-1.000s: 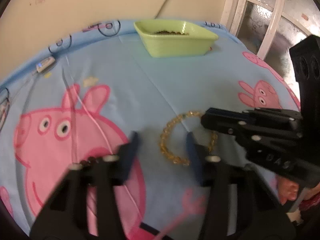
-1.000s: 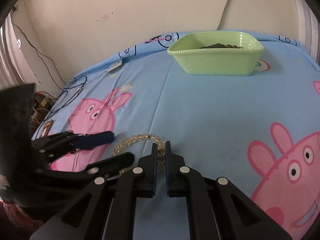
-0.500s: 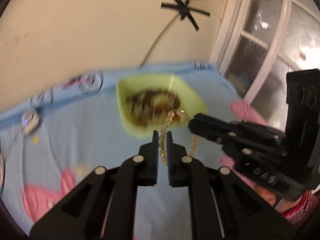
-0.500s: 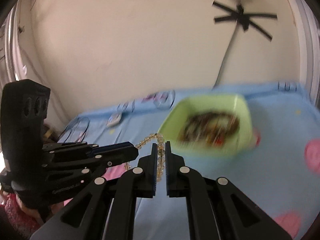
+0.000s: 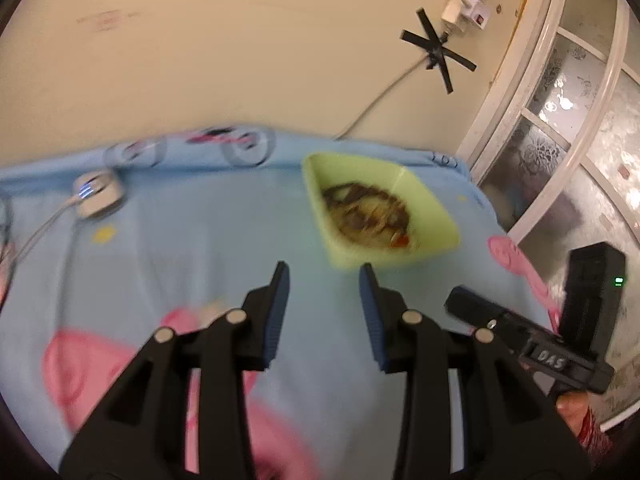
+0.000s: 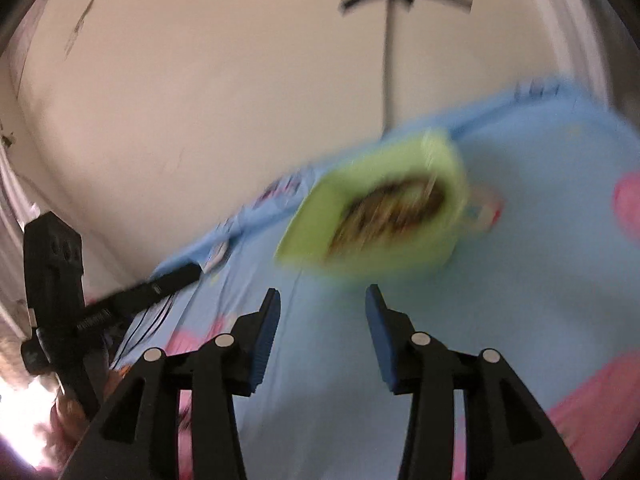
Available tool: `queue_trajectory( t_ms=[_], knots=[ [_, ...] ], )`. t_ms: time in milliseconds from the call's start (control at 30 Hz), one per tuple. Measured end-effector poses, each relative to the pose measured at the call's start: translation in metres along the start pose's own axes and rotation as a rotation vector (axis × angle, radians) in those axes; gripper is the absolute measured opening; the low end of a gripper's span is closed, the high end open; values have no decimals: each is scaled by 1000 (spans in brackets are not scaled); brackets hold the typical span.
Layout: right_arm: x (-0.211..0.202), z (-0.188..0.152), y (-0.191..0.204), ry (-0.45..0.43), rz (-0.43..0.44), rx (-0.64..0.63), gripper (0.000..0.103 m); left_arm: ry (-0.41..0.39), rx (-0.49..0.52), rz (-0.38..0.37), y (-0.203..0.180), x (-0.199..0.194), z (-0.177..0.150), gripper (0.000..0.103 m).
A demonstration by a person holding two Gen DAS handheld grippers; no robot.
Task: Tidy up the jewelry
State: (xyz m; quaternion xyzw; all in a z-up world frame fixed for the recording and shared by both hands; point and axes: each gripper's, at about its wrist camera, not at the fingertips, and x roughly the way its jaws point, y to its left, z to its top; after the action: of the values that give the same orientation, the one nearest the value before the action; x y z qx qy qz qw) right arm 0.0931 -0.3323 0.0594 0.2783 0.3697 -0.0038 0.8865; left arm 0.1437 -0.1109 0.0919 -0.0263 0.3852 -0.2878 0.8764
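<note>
Lying corner-on, green dish (image 5: 436, 216) holding tangled jewelry (image 5: 366, 214), both grippers empty

The tray (image 5: 436, 216) sits on the bed sheet (image 5: 200, 240) near the far edge, close to the wall (image 5: 240, 40), with a heap of jewelry (image 5: 366, 214) inside it. The left gripper (image 5: 323, 280) hangs in front of the tray, the right gripper (image 5: 520, 344) off to its right. A small charger (image 5: 96, 196) lies far left on the sheet, and a window (image 5: 560, 128) stands right of the bed.
</note>
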Motion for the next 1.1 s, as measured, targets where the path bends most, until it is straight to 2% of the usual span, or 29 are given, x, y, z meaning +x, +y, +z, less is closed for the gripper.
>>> queue_trajectory(
  t_ms=[67, 133, 233, 300, 433, 467, 500, 533, 567, 667, 700, 767, 800, 833, 867, 900, 967, 1033, 1100],
  knots=[
    [12, -25, 21, 101, 56, -35, 20, 6, -19, 35, 19, -23, -16, 34],
    [25, -42, 46, 167, 75, -123, 20, 17, -72, 56, 45, -49, -39, 34],
    [44, -60, 81, 250, 92, -241, 19, 41, -151, 68, 74, -73, -69, 34],
    [54, -69, 105, 284, 115, -317, 16, 50, -168, 87, 81, -81, -84, 34],
    [63, -90, 142, 328, 102, -472, 11, 69, -127, 68, 72, -89, -115, 34],
    [67, -94, 145, 342, 70, -505, 10, 68, -97, 79, 67, -89, -122, 38],
    [73, -98, 146, 358, 34, -537, 6, 69, -59, 92, 61, -88, -128, 45],
    [71, -100, 141, 342, 48, -541, 0, 72, -37, 97, 57, -87, -132, 48],
    [70, -98, 140, 342, 55, -526, 0, 80, -16, 103, 51, -82, -134, 49],
    [73, -92, 139, 298, -22, -496, 0, 88, 87, 151, 31, -69, -138, 50],
    [75, -90, 135, 301, -10, -474, 0, 87, 116, 172, 27, -65, -138, 54],
    [78, -87, 124, 307, 24, -409, 0, 109, 156, 226, 20, -49, -139, 54],
    [83, -87, 120, 323, 7, -398, 0, 115, 163, 237, 19, -45, -139, 54],
    [85, -87, 115, 327, 26, -370, 0, 122, 171, 244, 19, -39, -139, 54],
    [86, -85, 108, 336, 54, -329, 0, 137, 170, 238, 20, -34, -137, 52],
    [87, -83, 101, 342, 84, -283, 0, 133, 144, 201, 24, -34, -134, 32],
    [87, -79, 92, 352, 121, -224, 0, 135, 82, 179, 37, -33, -130, 12],
    [85, -78, 87, 349, 129, -195, 0, 145, -17, 105, 53, -36, -126, 9],
    [80, -79, 84, 349, 138, -180, 0, 163, -162, -22, 76, -39, -125, 9]
  ],
)
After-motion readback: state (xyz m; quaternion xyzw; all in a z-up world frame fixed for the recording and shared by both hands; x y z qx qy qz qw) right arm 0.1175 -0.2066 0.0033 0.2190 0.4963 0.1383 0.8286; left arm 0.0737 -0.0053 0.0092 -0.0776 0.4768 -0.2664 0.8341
